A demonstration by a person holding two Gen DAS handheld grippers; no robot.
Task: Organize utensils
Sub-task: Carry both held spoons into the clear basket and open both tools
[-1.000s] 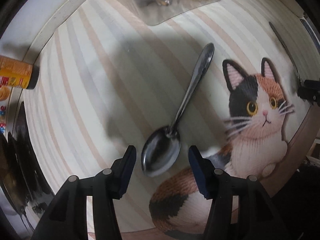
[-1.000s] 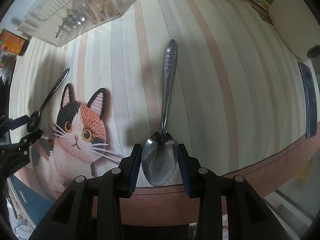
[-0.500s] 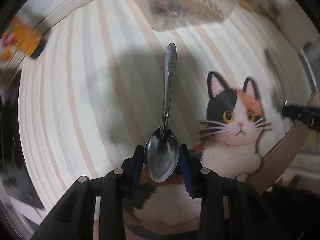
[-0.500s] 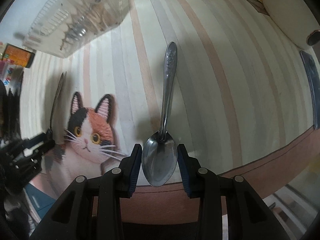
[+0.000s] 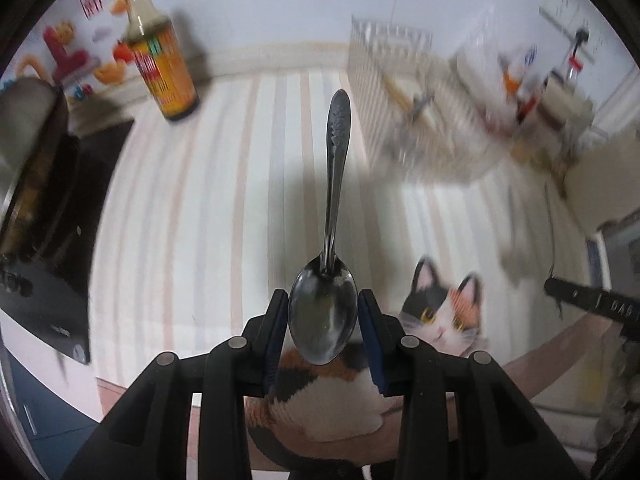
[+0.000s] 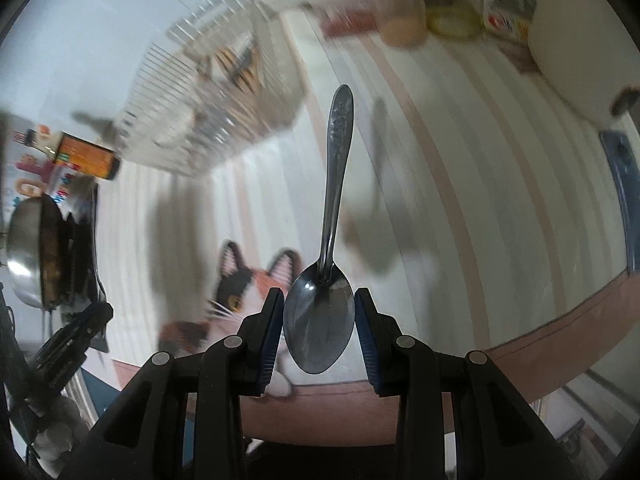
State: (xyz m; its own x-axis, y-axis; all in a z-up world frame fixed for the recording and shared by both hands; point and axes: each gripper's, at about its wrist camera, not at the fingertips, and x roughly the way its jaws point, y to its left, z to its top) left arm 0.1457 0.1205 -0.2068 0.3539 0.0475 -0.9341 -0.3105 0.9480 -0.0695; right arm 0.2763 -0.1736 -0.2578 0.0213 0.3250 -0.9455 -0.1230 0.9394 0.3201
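My left gripper (image 5: 323, 320) is shut on the bowl of a steel spoon (image 5: 334, 200), held off the striped mat with the handle pointing away. My right gripper (image 6: 319, 322) is shut on the bowl of a second steel spoon (image 6: 334, 184), also lifted, handle forward. A clear plastic utensil basket (image 5: 420, 120) with several utensils inside stands at the back of the mat; it also shows in the right wrist view (image 6: 216, 108), blurred. The right gripper appears at the right edge of the left wrist view (image 5: 592, 304); the left gripper at the lower left of the right wrist view (image 6: 72, 340).
A sauce bottle (image 5: 160, 64) stands at the back left. A pan on a black stove (image 6: 36, 256) is on the left. Jars (image 6: 400, 4) and a white pot (image 6: 588, 36) stand at the back right. The mat has a cat picture (image 5: 444, 312).
The left gripper closed on its spoon's bowl. Both grippers then lifted their spoons off the mat and tilted up toward the basket and back wall.
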